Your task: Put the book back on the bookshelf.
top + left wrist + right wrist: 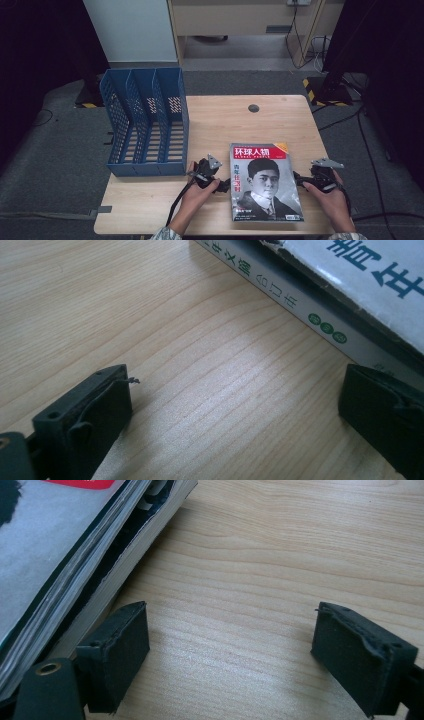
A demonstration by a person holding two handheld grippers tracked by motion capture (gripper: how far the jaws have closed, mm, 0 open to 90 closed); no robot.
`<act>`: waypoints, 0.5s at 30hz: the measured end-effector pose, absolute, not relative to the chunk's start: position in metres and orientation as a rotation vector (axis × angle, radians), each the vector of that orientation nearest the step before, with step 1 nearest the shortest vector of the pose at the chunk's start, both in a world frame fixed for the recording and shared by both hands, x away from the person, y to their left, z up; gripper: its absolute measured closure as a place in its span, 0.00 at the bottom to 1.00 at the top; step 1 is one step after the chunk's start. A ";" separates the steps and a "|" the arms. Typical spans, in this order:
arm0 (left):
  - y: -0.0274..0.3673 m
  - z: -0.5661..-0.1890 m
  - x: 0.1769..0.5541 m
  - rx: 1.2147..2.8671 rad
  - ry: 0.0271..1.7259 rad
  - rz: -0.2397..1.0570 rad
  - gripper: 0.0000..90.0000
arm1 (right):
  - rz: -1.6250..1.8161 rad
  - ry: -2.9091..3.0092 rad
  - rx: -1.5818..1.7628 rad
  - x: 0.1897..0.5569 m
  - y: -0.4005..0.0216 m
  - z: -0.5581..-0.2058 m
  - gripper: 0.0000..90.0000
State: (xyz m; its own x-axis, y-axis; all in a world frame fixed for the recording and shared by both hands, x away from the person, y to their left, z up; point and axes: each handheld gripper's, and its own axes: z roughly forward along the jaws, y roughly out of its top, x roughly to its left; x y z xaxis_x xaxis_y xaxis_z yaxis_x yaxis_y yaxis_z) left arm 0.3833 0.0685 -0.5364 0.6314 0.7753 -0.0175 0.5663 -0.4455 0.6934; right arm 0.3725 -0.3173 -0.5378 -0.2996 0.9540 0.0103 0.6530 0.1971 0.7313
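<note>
A magazine [265, 182] with a portrait and a red title bar lies flat on the wooden table [220, 120], near its front edge. My left gripper [224, 186] rests on the table at the magazine's left side, open, with bare wood between its jaws; the magazine's spine [300, 305] runs just beyond them. My right gripper [299, 181] sits at the magazine's right edge, also open. In the right gripper view its left jaw is beside the page edges [125, 565], not around them. Each gripper is held by a hand.
A blue three-slot file rack [147, 122] stands on the table's left side, slots opening upward. A round cable hole [253, 108] marks the far middle of the table. Grey carpet surrounds the table, with cables and a dark stand at the right.
</note>
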 end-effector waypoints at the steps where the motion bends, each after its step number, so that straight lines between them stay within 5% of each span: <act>1: 0.069 -0.536 0.383 2.168 1.034 0.379 0.01 | 0.888 2.032 1.502 0.373 -0.318 -0.537 0.18; 11: 0.077 -0.516 0.373 2.019 1.054 0.347 0.12 | 1.012 1.922 1.476 0.361 -0.325 -0.506 0.46; 15: 0.068 -0.505 0.358 2.003 0.956 0.306 0.19 | 1.137 1.959 1.402 0.353 -0.309 -0.496 0.48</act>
State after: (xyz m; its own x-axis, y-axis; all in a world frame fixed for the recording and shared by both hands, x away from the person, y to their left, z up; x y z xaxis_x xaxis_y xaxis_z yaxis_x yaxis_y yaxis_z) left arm 0.3580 0.0682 -0.5053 0.6746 0.7254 -0.1365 0.5114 -0.3259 0.7952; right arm 0.3529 -0.3093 -0.4958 -0.3650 0.9270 0.0859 0.5344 0.1331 0.8347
